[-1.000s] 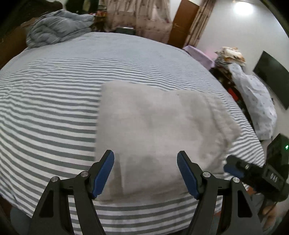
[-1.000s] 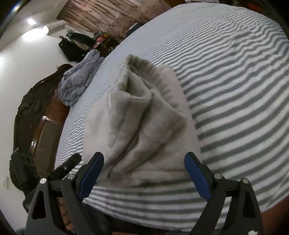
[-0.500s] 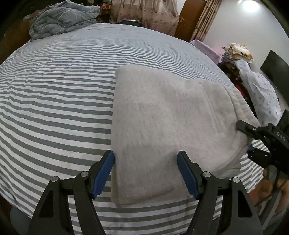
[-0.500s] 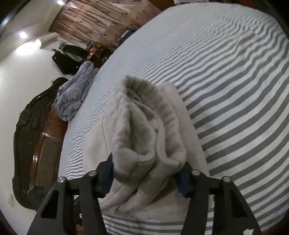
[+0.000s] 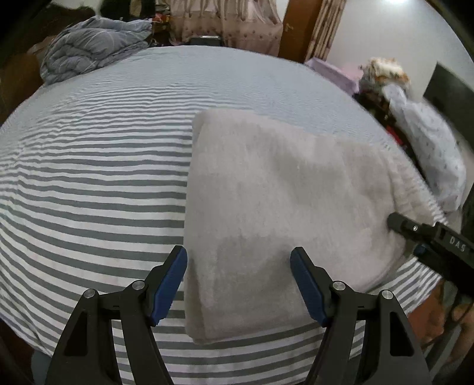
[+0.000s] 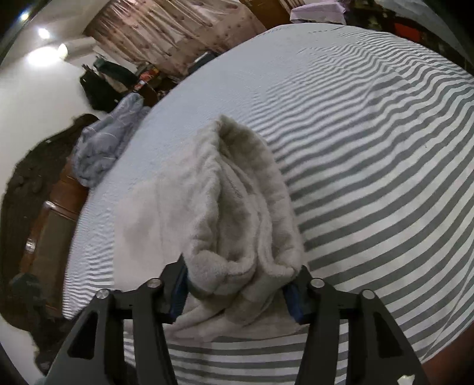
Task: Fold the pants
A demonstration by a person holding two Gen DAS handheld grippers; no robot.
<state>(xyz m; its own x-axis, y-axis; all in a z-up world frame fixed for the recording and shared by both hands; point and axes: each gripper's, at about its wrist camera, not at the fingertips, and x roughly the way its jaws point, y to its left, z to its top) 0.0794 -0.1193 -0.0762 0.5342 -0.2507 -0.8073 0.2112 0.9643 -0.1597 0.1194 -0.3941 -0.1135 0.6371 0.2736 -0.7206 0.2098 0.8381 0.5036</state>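
Observation:
The fleecy light-grey pants lie folded flat on the striped bed. My left gripper is open and empty, its blue pads just above the pants' near-left corner. My right gripper is shut on the bunched thick end of the pants, with fabric layers squeezed between the pads. The right gripper also shows at the right edge of the left wrist view, at the pants' ribbed end.
A crumpled blue-grey duvet lies at the bed's far left corner. A dark wooden headboard stands beside the bed. Clutter and a patterned cloth sit past the bed's right edge. Curtains hang behind.
My right gripper closed on the pants' bunched end and lifted it slightly. My left gripper stayed open and shifted a little over the pants' near-left corner.

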